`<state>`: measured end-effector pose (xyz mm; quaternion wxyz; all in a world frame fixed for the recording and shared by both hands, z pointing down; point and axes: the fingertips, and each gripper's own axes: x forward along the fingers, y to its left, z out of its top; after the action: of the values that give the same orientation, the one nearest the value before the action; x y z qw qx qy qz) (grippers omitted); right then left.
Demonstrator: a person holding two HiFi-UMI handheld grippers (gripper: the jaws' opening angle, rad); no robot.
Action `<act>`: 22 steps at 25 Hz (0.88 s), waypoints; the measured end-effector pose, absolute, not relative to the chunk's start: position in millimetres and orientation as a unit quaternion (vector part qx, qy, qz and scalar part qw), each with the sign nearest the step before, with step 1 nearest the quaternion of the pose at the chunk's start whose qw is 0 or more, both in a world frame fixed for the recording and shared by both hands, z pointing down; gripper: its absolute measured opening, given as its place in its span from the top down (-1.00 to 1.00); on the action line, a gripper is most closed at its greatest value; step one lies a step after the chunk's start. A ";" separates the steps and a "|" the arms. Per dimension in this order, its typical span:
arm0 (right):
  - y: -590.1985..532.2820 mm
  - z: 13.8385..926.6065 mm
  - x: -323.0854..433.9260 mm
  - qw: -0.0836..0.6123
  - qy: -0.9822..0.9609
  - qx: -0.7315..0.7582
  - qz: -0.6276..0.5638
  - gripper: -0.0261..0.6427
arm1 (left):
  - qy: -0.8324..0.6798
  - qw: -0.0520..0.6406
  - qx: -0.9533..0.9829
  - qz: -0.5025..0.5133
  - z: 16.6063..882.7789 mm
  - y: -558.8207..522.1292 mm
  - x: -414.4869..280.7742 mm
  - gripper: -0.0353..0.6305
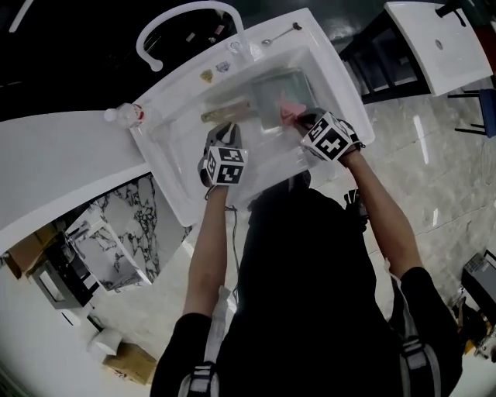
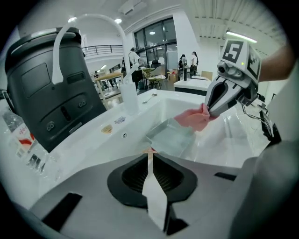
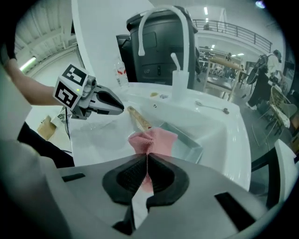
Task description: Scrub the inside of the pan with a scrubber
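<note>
A square, clear-sided pan [image 1: 277, 94] lies in the white sink [image 1: 325, 66], its wooden handle [image 1: 225, 113] pointing left. My left gripper [image 1: 224, 132] is shut on the end of that handle [image 2: 149, 151], with the pan [image 2: 171, 137] just ahead of it. The right gripper [image 1: 300, 119] is shut on a pink scrubber [image 1: 290, 108] and holds it over the pan's near right edge. In the right gripper view the scrubber [image 3: 152, 139] bunches out from between my jaws [image 3: 147, 156], above the pan [image 3: 187, 142]. The left gripper [image 3: 122, 108] holds the handle [image 3: 139, 120] there.
A white arched faucet [image 1: 184, 14] rises at the sink's far rim. Beside it lie a spoon [image 1: 280, 32] and small stickers. A plastic bottle [image 1: 124, 114] stands on the counter at the left. A big black appliance [image 2: 46, 93] stands behind the sink.
</note>
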<state>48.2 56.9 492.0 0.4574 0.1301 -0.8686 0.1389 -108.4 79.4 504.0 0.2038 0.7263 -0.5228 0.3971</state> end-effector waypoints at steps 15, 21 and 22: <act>102.7 381.1 136.9 0.250 -0.933 0.183 0.184 0.85 | -0.584 0.210 0.732 0.279 423.1 164.2 -29.8 0.78; 116.5 328.7 171.1 0.182 -0.945 0.196 0.189 0.85 | -0.600 0.203 0.743 0.218 377.2 180.4 -9.7 0.78; 117.9 320.0 175.4 0.171 -0.946 0.202 0.189 0.84 | -0.600 0.203 0.746 0.207 369.1 181.9 -6.8 0.78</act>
<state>175.4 117.9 320.0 0.1706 0.2025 -0.9456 0.1892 -6.8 181.9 369.1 0.2029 0.7457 -0.6000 0.2066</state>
